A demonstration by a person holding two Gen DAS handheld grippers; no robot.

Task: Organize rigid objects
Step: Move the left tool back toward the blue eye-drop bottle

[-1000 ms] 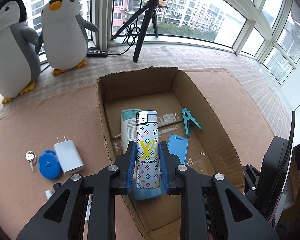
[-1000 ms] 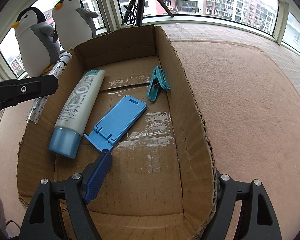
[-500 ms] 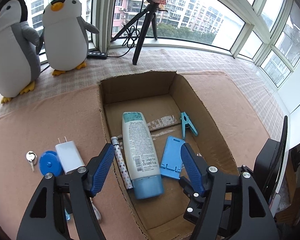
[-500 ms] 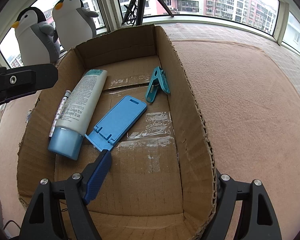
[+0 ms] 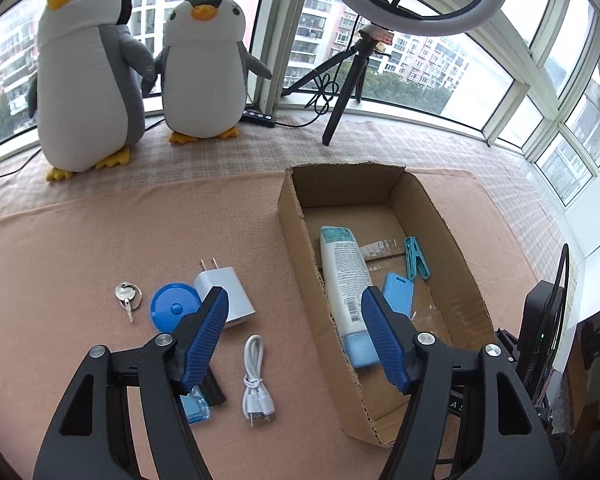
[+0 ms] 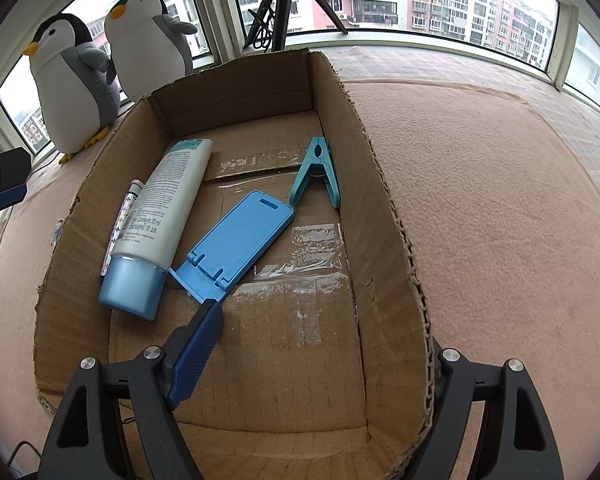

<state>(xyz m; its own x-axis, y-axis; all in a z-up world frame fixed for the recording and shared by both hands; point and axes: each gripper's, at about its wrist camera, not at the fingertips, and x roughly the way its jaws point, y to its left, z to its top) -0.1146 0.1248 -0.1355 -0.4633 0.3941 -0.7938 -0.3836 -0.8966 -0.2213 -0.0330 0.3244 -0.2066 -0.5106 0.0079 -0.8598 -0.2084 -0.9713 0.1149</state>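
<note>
The left gripper (image 5: 294,334) stands wide with nothing between its jaws, above the pink mat (image 5: 80,240). Ahead of its left jaw lie a white charger (image 5: 230,294), a blue disc (image 5: 172,308) and a key (image 5: 127,295); between the jaws, nearer the camera, lies a coiled white cable (image 5: 256,380). A pale blue item (image 5: 194,402) is half hidden under the left jaw; what it is I cannot tell. The box (image 5: 300,240) sits by the right jaw.

The right gripper (image 6: 316,348) straddles the box's near right wall: the left finger is inside and the right finger is hidden outside the cardboard, so whether it pinches the wall I cannot tell. Ahead of the left finger lie the tube (image 6: 168,208), a thin patterned stick (image 6: 124,216) beside it, a blue stand (image 6: 240,236) and a clip (image 6: 318,172).

Risks, as I judge them: the charger touches the disc, so closing on one may shove the other; the limp cable may slip from a pinch; the key lies flat and is hard to get under. If the right gripper shifts, it could drag the box.

The tube's print reads "Contents 70 ml"; the rest is too small to read.
</note>
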